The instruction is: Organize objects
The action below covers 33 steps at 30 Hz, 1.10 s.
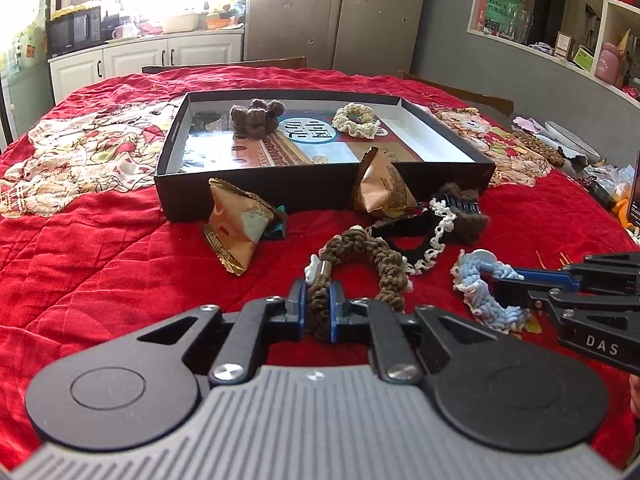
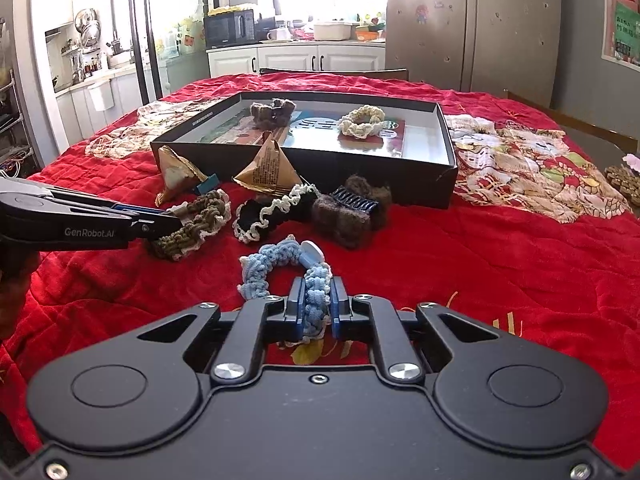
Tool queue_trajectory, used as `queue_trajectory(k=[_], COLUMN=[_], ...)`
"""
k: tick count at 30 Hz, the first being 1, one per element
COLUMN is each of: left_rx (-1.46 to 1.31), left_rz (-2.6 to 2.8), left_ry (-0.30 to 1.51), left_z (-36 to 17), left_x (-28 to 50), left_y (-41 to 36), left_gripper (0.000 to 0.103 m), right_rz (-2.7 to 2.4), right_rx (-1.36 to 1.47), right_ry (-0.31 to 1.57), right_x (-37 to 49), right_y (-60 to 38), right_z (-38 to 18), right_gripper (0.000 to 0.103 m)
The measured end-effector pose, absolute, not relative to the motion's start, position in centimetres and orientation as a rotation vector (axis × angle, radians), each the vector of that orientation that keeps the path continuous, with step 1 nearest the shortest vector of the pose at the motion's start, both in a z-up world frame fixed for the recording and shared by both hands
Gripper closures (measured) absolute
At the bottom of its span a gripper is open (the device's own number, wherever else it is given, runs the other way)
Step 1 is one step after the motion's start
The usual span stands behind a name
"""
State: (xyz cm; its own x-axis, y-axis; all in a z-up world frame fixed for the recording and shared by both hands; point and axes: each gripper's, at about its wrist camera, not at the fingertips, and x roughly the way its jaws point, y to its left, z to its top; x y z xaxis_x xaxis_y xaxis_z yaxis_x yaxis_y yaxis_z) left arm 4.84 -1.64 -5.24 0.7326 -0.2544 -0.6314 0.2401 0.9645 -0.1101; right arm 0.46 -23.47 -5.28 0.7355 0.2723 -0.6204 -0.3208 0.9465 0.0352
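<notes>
The left hand-held gripper (image 1: 318,308) is clamping its blue pads on the near side of an olive-brown crocheted scrunchie (image 1: 360,258), which is lying on the red quilted cloth (image 1: 100,264) covering the surface. The right hand-held gripper (image 2: 316,308) is gripping a light blue crocheted scrunchie (image 2: 280,266) in the same way, its jaws closed on the near part of the loop; a small white disc is sitting at the far side of that loop. In the left wrist view the right hand-held gripper is reaching in from the right edge, and the blue scrunchie is lying to the right of the olive one, apart from it.

Just beyond these two, a black scrunchie with a cream frilled edge (image 2: 268,214) is lying beside a brown woolly hair clip with a dark comb (image 2: 352,210). Two tan snack packets are standing near the front wall of the black box (image 1: 320,192): the left packet (image 1: 236,226) is just in front of it, and the right packet (image 1: 380,188) is leaning against it. Inside the box, on a printed book cover, a brown fuzzy hair accessory (image 1: 256,118) is sitting at far left and a cream scrunchie (image 1: 356,119) at far right. A patterned cloth (image 2: 532,164) is spreading out to the right of the box.
</notes>
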Motion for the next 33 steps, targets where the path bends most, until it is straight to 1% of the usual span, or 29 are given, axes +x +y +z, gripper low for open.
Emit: queue_trajectory(k=[33], left_rx=[0.003], left_rz=[-0.331], left_ry=[0.581], left_z=[-1.3], left_x=[3.6], left_y=[-2.2], left_gripper=[0.09], right_rz=[0.34], right_rx=[-0.12], right_ry=[0.531], right_x=[-0.7], right_y=[-23.5], right_z=[-0.9], right_gripper=[0.092])
